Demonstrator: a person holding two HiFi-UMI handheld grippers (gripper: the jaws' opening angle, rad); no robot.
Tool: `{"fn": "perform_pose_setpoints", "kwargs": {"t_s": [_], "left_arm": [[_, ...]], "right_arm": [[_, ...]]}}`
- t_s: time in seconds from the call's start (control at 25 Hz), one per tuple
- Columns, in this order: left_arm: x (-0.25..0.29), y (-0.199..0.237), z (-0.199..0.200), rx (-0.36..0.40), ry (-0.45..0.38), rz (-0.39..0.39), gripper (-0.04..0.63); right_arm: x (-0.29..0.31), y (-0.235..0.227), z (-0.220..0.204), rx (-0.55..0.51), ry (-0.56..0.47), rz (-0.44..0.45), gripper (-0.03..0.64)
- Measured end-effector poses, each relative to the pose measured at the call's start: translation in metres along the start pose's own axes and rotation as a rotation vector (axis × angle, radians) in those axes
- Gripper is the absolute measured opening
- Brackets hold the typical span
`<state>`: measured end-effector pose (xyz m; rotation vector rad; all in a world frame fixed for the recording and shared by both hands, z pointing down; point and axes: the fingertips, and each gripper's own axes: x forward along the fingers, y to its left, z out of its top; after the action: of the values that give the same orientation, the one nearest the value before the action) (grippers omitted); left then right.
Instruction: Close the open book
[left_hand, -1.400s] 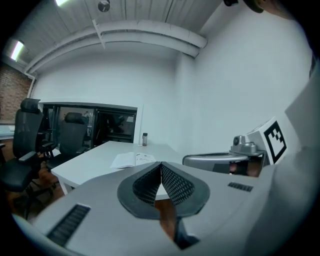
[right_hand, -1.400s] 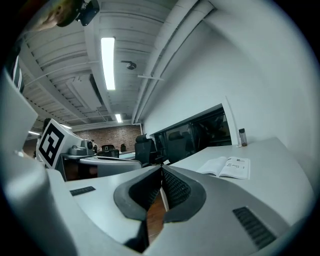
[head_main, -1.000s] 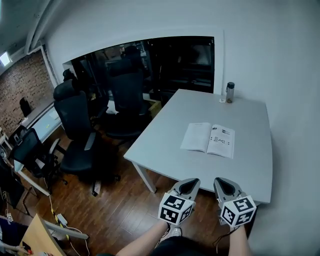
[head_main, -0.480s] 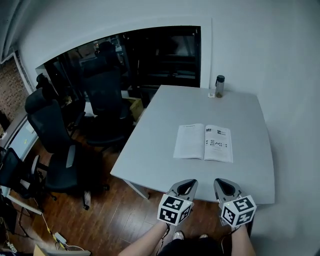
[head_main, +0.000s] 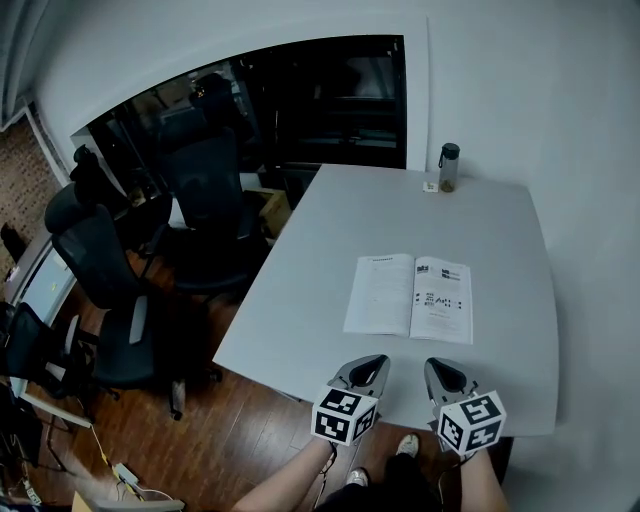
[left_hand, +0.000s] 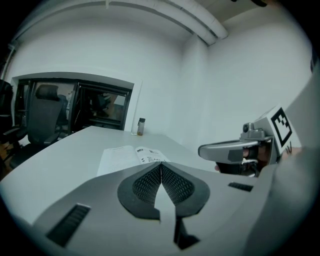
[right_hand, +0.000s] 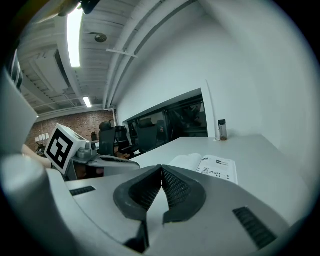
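Observation:
An open book (head_main: 409, 297) lies flat on the white table (head_main: 330, 250), pages up, near the front right; it also shows as the book (left_hand: 127, 156) and the book (right_hand: 206, 167) in the gripper views. My left gripper (head_main: 372, 363) and right gripper (head_main: 437, 368) hover side by side over the table's near edge, short of the book and apart from it. Both have their jaws shut with nothing between them, as the left gripper (left_hand: 161, 164) and right gripper (right_hand: 161, 167) views show.
A dark bottle (head_main: 449, 167) stands at the table's far edge by the white wall. Several black office chairs (head_main: 205, 190) stand left of the table on the wooden floor. A dark glass partition (head_main: 300, 100) runs behind them.
The view has closed in on the table: the book sits nearer and lower in the head view. Both grippers have moved forward to the table's near edge, still shut.

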<state>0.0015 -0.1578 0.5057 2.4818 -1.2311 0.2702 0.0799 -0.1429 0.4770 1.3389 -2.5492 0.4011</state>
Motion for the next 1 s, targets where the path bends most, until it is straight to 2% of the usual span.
{"fn": "perform_pose_setpoints", "kwargs": {"t_s": [0.16, 0.44, 0.6, 0.8, 1.0], "left_arm": [[0.025, 0.012, -0.002, -0.001, 0.026, 0.055, 0.005], [0.06, 0.037, -0.033, -0.019, 0.156, 0.191, 0.005], [0.073, 0.044, -0.047, -0.046, 0.206, 0.216, 0.005], [0.099, 0.056, -0.058, -0.091, 0.237, 0.203, 0.005], [0.116, 0.072, -0.086, -0.139, 0.342, 0.207, 0.006]], "right_arm": [[0.022, -0.024, -0.007, -0.013, 0.025, 0.049, 0.005], [0.056, -0.05, -0.026, 0.013, 0.077, 0.151, 0.005], [0.067, -0.056, -0.031, 0.013, 0.103, 0.18, 0.005], [0.084, -0.066, -0.036, -0.02, 0.15, 0.145, 0.005], [0.089, -0.074, -0.03, -0.044, 0.179, 0.081, 0.005]]}}
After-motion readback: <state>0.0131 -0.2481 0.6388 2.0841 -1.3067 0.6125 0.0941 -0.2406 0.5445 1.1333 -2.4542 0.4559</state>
